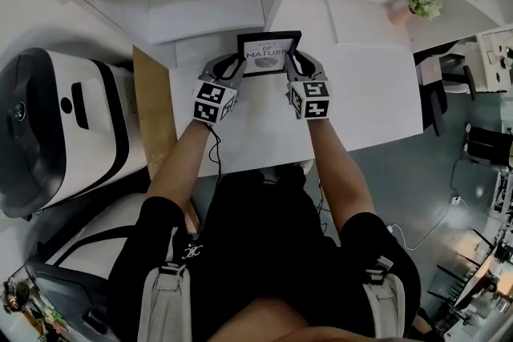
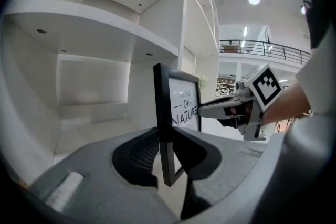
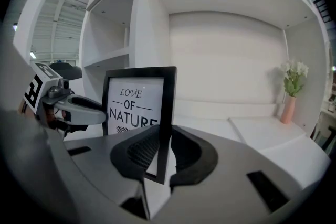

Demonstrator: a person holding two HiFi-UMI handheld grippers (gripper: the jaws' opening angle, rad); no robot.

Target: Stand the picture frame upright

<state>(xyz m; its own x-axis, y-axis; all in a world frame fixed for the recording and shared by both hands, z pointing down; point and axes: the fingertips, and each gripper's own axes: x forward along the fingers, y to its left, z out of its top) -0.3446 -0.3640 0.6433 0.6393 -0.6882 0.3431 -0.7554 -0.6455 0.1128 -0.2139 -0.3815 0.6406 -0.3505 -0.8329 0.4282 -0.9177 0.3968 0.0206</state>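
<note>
At the back of the white table (image 1: 369, 104), close to the shelving (image 1: 208, 4), the picture frame (image 1: 268, 54) was held upright, its printed face toward the person. The left gripper (image 1: 234, 65) pinched the frame's left edge between its pads, and the right gripper (image 1: 293, 65) pinched the right edge likewise. A pink vase of flowers (image 1: 418, 6) stood well apart to the right.
</note>
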